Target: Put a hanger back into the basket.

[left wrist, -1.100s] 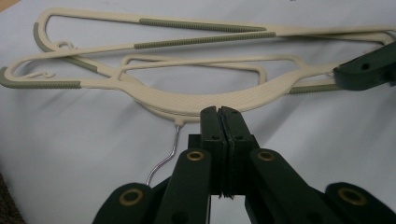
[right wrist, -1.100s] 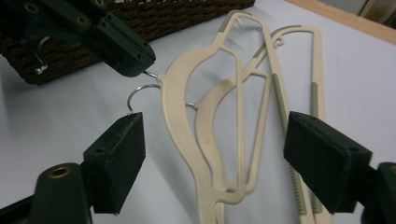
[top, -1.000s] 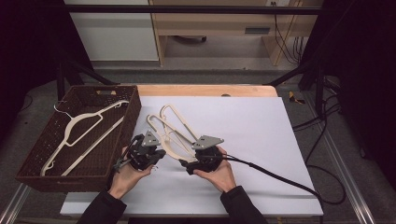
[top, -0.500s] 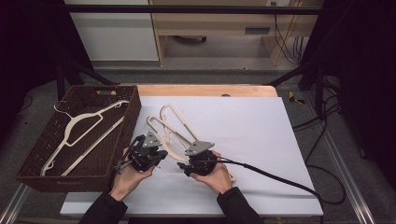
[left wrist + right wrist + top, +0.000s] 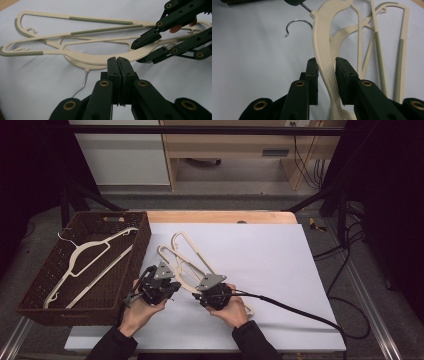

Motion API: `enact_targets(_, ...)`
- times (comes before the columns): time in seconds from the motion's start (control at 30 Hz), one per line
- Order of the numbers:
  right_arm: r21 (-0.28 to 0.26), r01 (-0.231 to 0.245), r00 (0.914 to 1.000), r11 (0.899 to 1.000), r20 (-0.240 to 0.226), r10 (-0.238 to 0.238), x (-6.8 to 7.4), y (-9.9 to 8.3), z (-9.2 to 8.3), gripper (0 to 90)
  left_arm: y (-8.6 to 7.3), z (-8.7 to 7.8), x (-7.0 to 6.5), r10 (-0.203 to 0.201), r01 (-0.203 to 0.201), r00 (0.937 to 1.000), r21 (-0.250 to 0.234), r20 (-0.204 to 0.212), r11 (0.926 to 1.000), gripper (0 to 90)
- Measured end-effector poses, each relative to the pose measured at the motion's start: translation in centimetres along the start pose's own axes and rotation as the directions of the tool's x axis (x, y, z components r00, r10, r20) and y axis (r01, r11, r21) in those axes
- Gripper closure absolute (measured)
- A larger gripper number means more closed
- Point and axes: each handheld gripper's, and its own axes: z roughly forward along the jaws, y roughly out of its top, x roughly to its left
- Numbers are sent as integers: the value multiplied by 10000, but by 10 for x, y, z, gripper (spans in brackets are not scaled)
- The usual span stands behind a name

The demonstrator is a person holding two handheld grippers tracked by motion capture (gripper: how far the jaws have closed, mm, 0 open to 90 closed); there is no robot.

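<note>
right gripper view: fingers point(image 5: 327, 75) closing around hanger point(image 5: 324, 50).

1. The bench point(image 5: 280, 220) has a wooden top, mostly covered by a white sheet point(image 5: 270, 265).
2. A brown wicker basket point(image 5: 40, 307) sits at its left edge.
3. Two cream hangers point(image 5: 182, 255) lie overlapped on the sheet, just beside the basket.
</note>
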Motion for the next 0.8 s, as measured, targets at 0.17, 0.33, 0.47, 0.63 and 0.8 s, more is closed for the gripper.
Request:
enact_targets(0.17,-68,362,9992,9993,166,-361,0,0,-3,758,0,-11,6,-379,397,9991,-1069,195,9935,719)
enact_targets(0.33,-70,506,9982,9987,311,-504,-3,3,-9,788,-1,-33,16,-714,738,9973,-2354,188,9691,442)
enact_targets(0.47,-57,488,9977,9988,472,-485,-6,5,-15,797,-4,-53,29,-1000,1028,9947,-3379,257,9356,294)
enact_targets(0.63,-64,549,9960,9985,711,-543,-10,7,-21,807,-7,-62,38,-1099,1079,9938,-3729,158,9216,177)
enact_targets(0.8,79,525,9923,9986,1122,-530,-14,9,-27,818,-10,-63,44,-1079,1009,9942,-3699,18,9236,145)
